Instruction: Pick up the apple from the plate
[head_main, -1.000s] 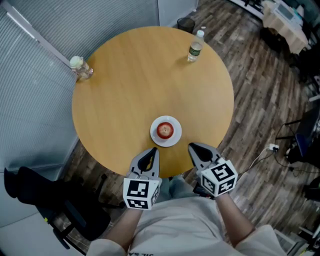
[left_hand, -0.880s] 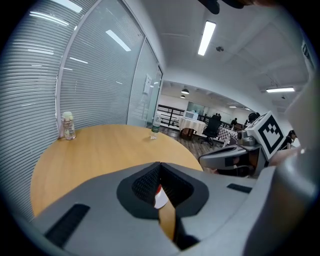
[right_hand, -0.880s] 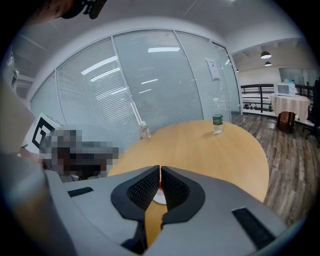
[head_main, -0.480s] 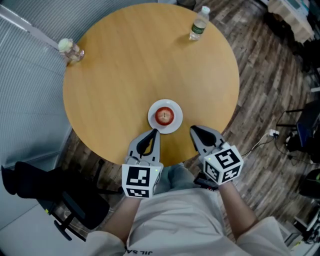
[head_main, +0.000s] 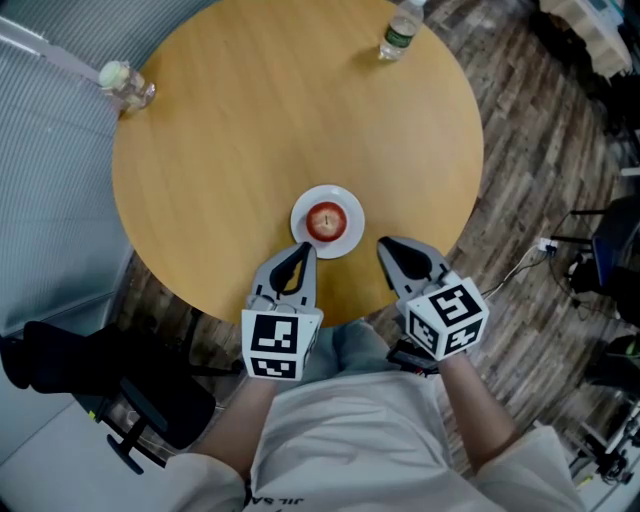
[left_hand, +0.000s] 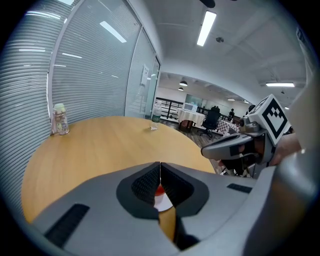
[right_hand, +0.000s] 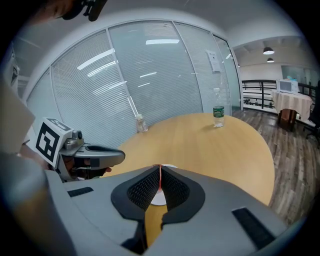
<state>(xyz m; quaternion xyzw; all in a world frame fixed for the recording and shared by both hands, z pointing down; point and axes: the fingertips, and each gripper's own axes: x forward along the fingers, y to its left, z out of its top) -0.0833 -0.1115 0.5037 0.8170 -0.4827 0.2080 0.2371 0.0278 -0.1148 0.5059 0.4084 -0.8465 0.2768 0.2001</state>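
Head view: the apple (head_main: 326, 220) lay in the middle of a small white plate (head_main: 301, 232) near the close edge of the round wooden table (head_main: 250, 140). The plate held nothing else. The left gripper (head_main: 307, 250) sat just short of the plate's near-left rim, and the right gripper (head_main: 383, 243) just beside its near-right rim. Neither touched the plate or the apple. A clear plastic bottle (head_main: 398, 32) and a small glass jar (head_main: 122, 82) stood at the far edges, well apart from the plate. Their contents could not be made out.

Left gripper view: the jaws were together with nothing between them. A sliver of the red apple (left_hand: 158, 189) and the white plate (left_hand: 163, 202) showed through the gap behind the pads.

Right gripper view: these jaws were likewise pressed together and empty. The plate (right_hand: 159, 197) showed beyond them, with the apple only a thin red line at the tips.

Handling judgement: the apple was probably firm, moderately heavy and smooth-skinned, so it could roll or slip under an off-centre pinch. The best hold was likely across its widest part, pads on opposite flanks, clear of the stem hollow. The chosen gripper would have to open wider than the fruit first. The plate was light and unsecured, so a sideways push could slide it.
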